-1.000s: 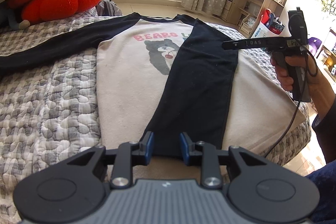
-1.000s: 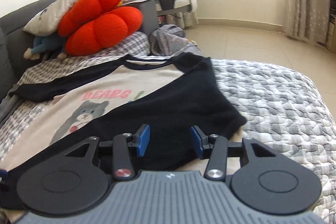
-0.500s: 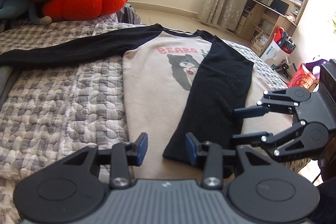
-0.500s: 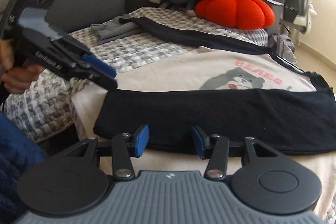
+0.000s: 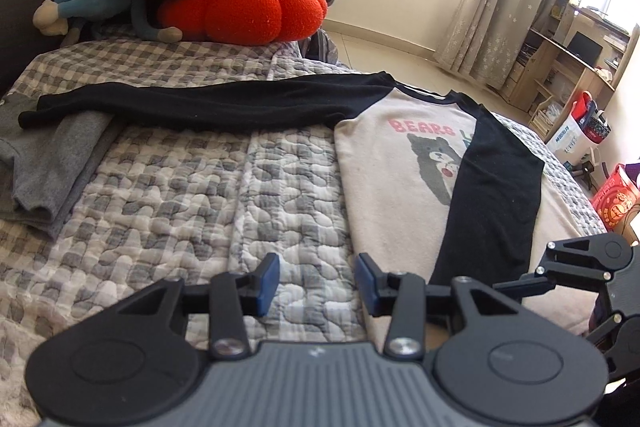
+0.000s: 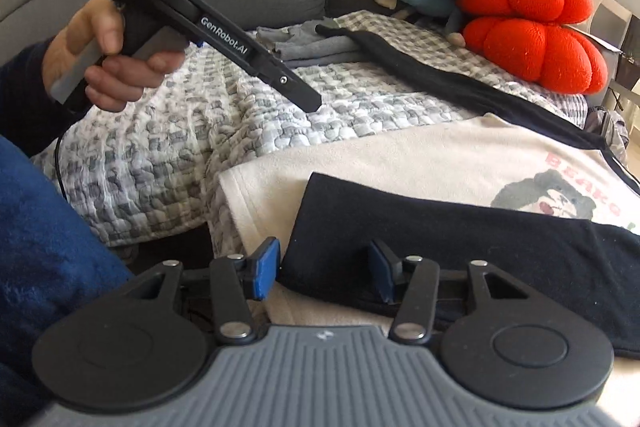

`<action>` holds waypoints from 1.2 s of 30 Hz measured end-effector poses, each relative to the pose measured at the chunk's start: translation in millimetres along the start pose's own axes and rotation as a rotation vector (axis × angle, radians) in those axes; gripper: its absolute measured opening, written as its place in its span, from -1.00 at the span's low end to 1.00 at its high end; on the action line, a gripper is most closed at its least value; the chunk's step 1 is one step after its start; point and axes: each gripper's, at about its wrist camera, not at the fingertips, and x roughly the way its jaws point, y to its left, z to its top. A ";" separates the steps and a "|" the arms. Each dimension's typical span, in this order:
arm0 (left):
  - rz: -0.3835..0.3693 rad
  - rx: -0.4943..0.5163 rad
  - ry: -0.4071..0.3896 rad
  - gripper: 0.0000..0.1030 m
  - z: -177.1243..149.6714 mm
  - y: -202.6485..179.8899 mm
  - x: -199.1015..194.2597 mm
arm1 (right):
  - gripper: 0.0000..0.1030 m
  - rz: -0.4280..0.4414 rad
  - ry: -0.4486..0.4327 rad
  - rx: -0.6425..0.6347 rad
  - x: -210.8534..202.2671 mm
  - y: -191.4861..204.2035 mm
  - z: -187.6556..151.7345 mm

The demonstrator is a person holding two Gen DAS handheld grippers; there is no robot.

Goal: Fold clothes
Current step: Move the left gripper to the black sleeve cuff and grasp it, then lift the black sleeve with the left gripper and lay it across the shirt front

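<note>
Cream shirt [image 5: 396, 187]: we see it flat on the quilt [image 5: 180, 195], one black sleeve [image 5: 492, 187] folded across it.
Left gripper [image 5: 316, 281]: jaws apart, empty, above quilt.
Right gripper [image 6: 322, 269]: jaws apart over the sleeve's cuff.

The shirt [image 5: 392, 187] was soft matt cloth, cream in the body with black sleeves. The quilt [image 5: 192, 211] under it looked puckered and rough. Far left, the red cushion [image 5: 248, 3] was nubbly plush. The left gripper [image 5: 316, 281] was matt black plastic with blue rubbery pads [image 5: 269, 279], bright metal screws and a ribbed grey housing.
</note>
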 end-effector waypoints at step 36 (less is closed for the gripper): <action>0.553 -0.447 -0.211 -0.94 134.9 180.1 71.4 | 0.04 -0.271 -0.205 0.538 -78.7 -59.3 -75.6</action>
